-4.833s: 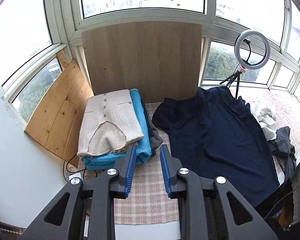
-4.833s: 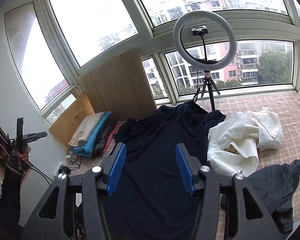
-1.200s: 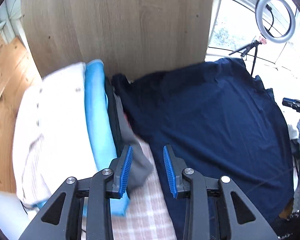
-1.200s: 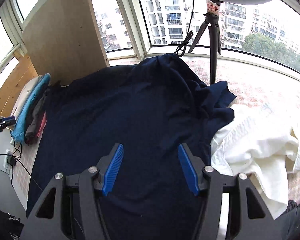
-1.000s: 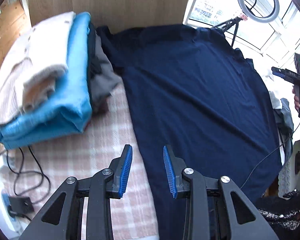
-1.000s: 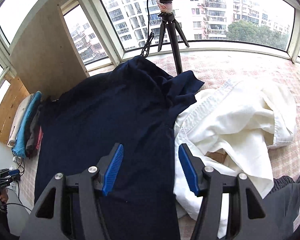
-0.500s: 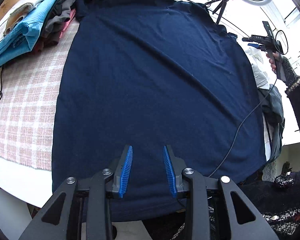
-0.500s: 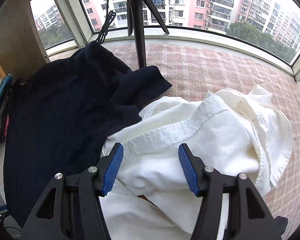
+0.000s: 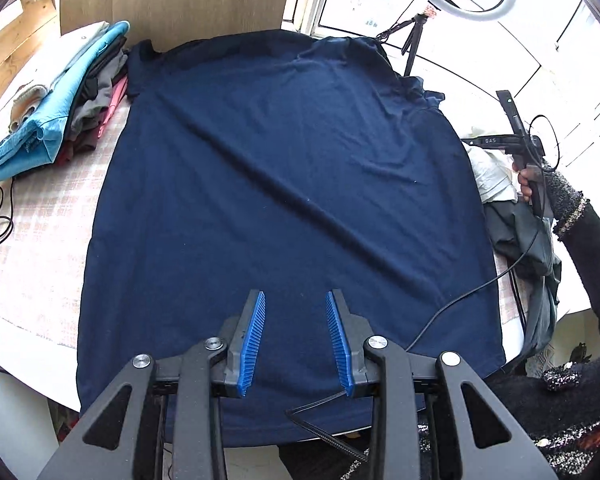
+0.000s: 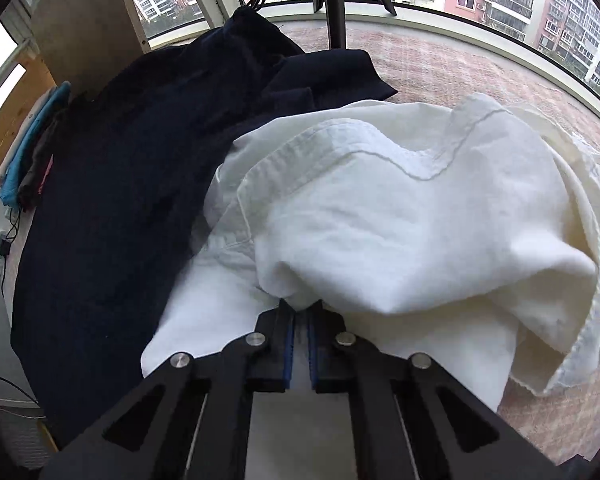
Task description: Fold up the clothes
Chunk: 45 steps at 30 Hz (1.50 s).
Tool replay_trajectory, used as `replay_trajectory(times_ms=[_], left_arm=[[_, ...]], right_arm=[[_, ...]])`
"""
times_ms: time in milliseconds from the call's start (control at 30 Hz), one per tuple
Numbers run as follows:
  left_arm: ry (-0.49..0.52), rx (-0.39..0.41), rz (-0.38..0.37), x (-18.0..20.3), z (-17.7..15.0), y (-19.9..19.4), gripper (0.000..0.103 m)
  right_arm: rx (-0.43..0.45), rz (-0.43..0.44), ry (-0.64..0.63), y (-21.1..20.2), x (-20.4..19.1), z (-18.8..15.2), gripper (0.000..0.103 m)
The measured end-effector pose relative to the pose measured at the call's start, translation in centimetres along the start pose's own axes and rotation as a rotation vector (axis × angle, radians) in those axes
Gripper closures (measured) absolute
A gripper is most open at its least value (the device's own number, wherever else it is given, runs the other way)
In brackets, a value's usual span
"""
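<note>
You are pinching a fold of the white shirt (image 10: pixel 380 216) in the right tongs (image 10: pixel 301 320), low in the frame, to drag it off the navy T-shirt (image 9: pixel 284 184). That T-shirt is lying flat across the bench (image 9: pixel 32 264), ready for folding; your left tongs (image 9: pixel 296 312) are hovering spread and empty over its hem.

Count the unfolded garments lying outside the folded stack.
3: the navy shirt spread flat mid-table, the white shirt crumpled beside it in the right gripper, and a dark grey garment at the table edge. Others may be hidden.
</note>
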<state>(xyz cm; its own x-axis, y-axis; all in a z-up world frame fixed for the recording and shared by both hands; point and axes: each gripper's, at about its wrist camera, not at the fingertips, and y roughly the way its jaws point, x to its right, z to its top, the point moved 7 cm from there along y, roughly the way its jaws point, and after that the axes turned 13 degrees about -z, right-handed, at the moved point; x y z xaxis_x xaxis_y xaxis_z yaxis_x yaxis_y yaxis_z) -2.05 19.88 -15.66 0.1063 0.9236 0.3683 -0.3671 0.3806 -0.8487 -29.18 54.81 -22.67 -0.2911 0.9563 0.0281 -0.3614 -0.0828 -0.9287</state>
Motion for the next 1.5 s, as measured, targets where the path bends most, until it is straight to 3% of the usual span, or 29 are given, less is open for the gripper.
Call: replay_trajectory(times_ms=[67,200,267,300,333,400,467,500,600,633,767,867,900,1000,1033,1067,1133,1200,1233,1300,1333,1433,1500], left_arm=[[-0.004,-0.004,0.004,-0.1,0.1,0.1,0.073],[-0.004,-0.013,-0.005,-0.1,0.8,0.8,0.073],[0.011,-0.017,0.007,0.1,1.2,1.0,0.073],[0.015,-0.014,0.001,0.2,1.4,1.0,0.073],[0.018,-0.009,-0.017,0.5,1.6,1.1,0.073],[0.024,-0.005,-0.035,0.8,1.9,1.1,0.073],[0.037,-0.003,-0.035,1.2,2.2,1.2,0.073],[0.043,-0.004,-0.041,1.6,2.2,1.4,0.073],[0.063,-0.014,-0.065,2.9,2.5,2.2,0.073],[0.074,-0.017,-0.07,3.4,2.6,2.4,0.073],[0.108,-0.015,-0.084,5.1,2.7,2.7,0.073],[0.105,0.007,-0.093,5.5,2.8,1.8,0.073],[0.101,0.014,-0.087,5.4,2.7,1.4,0.073],[0.079,0.036,-0.063,5.0,2.3,0.2,0.072],[0.069,0.042,-0.058,4.8,2.1,-0.2,0.072],[0.065,0.041,-0.054,4.6,1.8,-0.2,0.072],[0.059,0.039,-0.048,4.1,1.2,-0.2,0.072],[0.033,0.019,-0.04,3.3,0.5,0.6,0.072],[0.02,0.009,-0.037,2.9,0.1,1.0,0.072],[-0.008,-0.009,-0.043,2.3,-0.5,1.7,0.072],[-0.022,-0.016,-0.054,2.2,-0.7,2.1,0.072],[-0.01,-0.03,-0.109,4.2,-0.5,3.9,0.072],[0.054,-0.043,-0.134,6.9,0.3,5.8,0.072]], right_arm=[[0.062,-0.12,-0.001,-2.1,3.2,-0.2,0.099],[0.103,-0.248,0.177,-6.1,12.5,-1.8,0.099],[0.169,-0.408,0.171,-8.5,16.9,-2.0,0.099],[0.185,-0.49,0.251,-9.7,20.4,-2.5,0.099],[0.189,-0.509,0.369,-10.7,23.8,-2.8,0.099],[0.124,-0.581,0.487,-11.3,28.6,-4.6,0.098],[0.038,-0.589,0.391,-10.8,28.6,-5.2,0.096],[0.041,-0.613,0.332,-11.1,27.6,-5.2,0.094],[0.087,-0.647,0.233,-13.5,23.7,-5.2,0.067],[0.121,-0.59,0.225,-14.1,21.6,-4.9,0.056],[0.163,-0.292,0.079,-13.0,10.5,-4.6,0.054],[0.137,-0.086,-0.055,-11.0,2.3,-4.8,0.045],[0.108,-0.075,-0.103,-9.6,0.5,-4.9,0.045],[0.011,-0.178,-0.254,-4.3,-2.7,-5.6,0.045],[-0.031,-0.175,-0.278,-2.7,-2.8,-6.0,0.045],[-0.062,-0.144,-0.288,-1.3,-2.7,-6.7,0.052],[-0.075,-0.124,-0.299,-0.6,-1.7,-7.3,0.085],[-0.074,-0.148,-0.306,-0.4,0.1,-7.7,0.088],[-0.061,-0.215,-0.305,-0.7,2.0,-7.7,0.09],[-0.058,-0.441,-0.291,-1.2,7.3,-7.7,0.091],[-0.087,-0.481,-0.247,-1.5,9.8,-7.9,0.09],[-0.216,-0.342,-0.109,-3.2,13.2,-9.3,0.075],[-0.184,-0.344,-0.111,-6.4,13.6,-9.2,0.067]])
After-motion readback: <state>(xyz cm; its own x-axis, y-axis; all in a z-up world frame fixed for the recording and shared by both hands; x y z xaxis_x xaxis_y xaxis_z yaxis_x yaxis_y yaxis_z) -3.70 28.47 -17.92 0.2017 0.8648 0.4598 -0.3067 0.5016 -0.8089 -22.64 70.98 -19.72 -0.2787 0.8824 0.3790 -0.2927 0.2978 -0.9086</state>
